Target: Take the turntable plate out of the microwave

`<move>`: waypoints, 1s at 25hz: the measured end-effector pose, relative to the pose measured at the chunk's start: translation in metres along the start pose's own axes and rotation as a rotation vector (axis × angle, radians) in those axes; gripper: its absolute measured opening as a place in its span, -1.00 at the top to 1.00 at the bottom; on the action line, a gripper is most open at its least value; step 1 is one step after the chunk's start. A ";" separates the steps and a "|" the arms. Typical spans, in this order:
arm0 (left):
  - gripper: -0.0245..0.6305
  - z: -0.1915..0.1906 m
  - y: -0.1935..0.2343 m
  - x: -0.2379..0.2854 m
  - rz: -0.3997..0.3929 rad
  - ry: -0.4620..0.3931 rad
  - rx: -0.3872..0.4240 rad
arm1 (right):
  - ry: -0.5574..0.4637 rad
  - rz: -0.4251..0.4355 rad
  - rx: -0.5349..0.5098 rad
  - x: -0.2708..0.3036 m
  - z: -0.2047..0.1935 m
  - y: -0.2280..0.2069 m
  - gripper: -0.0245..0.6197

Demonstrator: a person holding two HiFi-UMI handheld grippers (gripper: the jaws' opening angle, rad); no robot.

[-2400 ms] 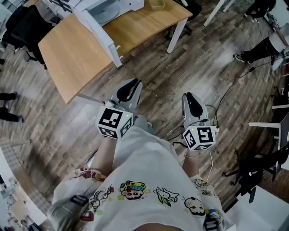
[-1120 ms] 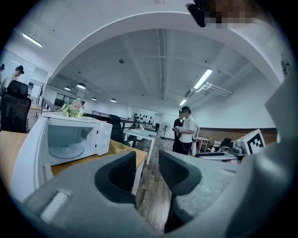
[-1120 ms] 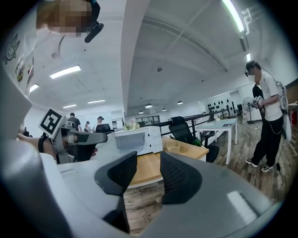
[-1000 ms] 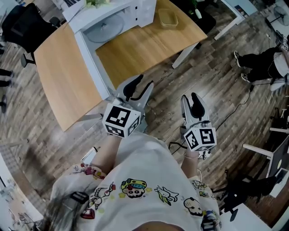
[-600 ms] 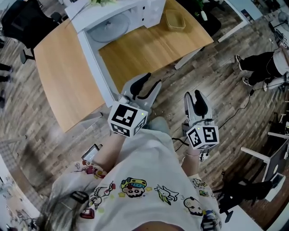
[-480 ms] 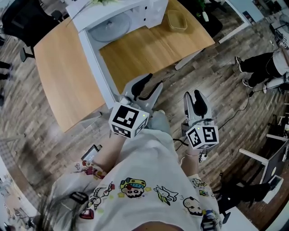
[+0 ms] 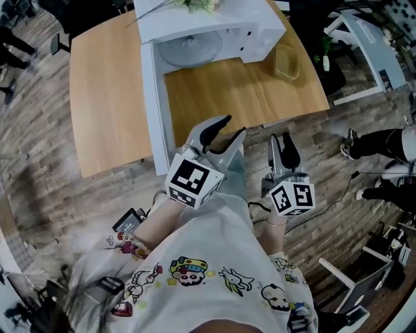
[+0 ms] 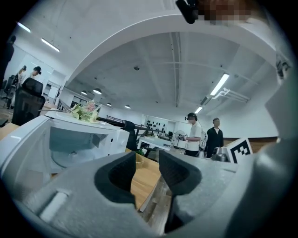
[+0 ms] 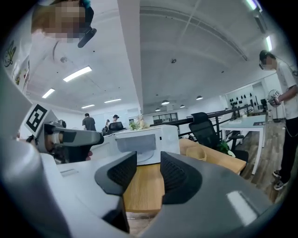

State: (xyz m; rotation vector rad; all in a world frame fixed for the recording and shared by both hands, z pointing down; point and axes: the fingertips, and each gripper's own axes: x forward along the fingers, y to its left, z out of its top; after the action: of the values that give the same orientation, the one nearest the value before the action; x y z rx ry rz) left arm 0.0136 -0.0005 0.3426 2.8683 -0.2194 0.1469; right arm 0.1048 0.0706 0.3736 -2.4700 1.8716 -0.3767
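Note:
A white microwave (image 7: 214,23) stands at the far side of a wooden table (image 7: 104,78), its door (image 7: 155,110) swung open toward me. The grey turntable plate (image 7: 190,48) lies inside the cavity, also seen in the left gripper view (image 8: 70,155) and the right gripper view (image 9: 138,155). My left gripper (image 7: 226,130) hovers at the table's near edge, beside the door's end, jaws apart and empty. My right gripper (image 7: 281,143) hangs over the floor just short of the table, jaws slightly apart with nothing between them (image 9: 149,169).
A yellow basket (image 7: 286,62) sits on the table right of the microwave, and flowers (image 7: 195,5) lie on top of it. Two people (image 8: 193,135) stand beyond the table, and another (image 9: 284,93) stands at the right. A white desk (image 7: 367,49) and cables are on the floor nearby.
I have stepped closer to the table, so the microwave and its plate have come further into view. Both grippers have moved forward to the table's near edge.

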 end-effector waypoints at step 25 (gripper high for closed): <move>0.47 0.034 0.132 0.088 0.743 -0.140 -0.135 | 0.136 0.726 -0.115 0.210 0.053 -0.043 0.46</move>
State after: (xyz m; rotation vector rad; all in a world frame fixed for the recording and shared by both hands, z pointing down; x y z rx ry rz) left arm 0.0816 -0.1472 0.3529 2.5193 -1.2552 0.0624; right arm 0.2095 -0.1237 0.3664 -1.6568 2.7137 -0.4095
